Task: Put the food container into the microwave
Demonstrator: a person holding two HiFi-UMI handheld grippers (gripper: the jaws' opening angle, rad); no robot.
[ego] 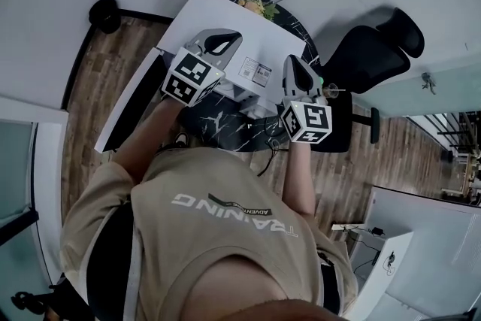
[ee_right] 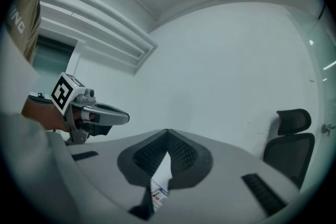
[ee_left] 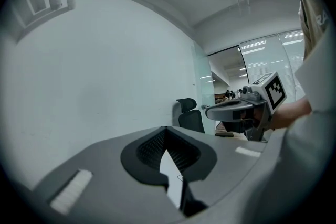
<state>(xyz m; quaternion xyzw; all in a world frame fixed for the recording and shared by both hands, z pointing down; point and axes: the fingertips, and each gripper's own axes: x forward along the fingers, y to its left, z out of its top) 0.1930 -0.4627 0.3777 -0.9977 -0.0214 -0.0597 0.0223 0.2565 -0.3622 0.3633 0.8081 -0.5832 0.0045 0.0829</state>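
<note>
The white microwave (ego: 214, 20) stands on a round black marble table (ego: 225, 124), seen from above in the head view. Behind it, at the table's far edge, lies the food container (ego: 256, 7) with yellow and green food. My left gripper (ego: 234, 36) hovers over the microwave's near left part, its jaws shut with nothing between them (ee_left: 166, 131). To its right, my right gripper (ego: 290, 61) is raised over the microwave's near right corner, also shut and holding nothing (ee_right: 167, 134). Both gripper views point up at the wall and show no container.
A black office chair (ego: 368, 52) stands right of the table. A white panel with a dark edge (ego: 128, 105) lies left of the microwave. A white wall runs behind, and a white cabinet (ego: 421, 237) is at lower right on the wooden floor.
</note>
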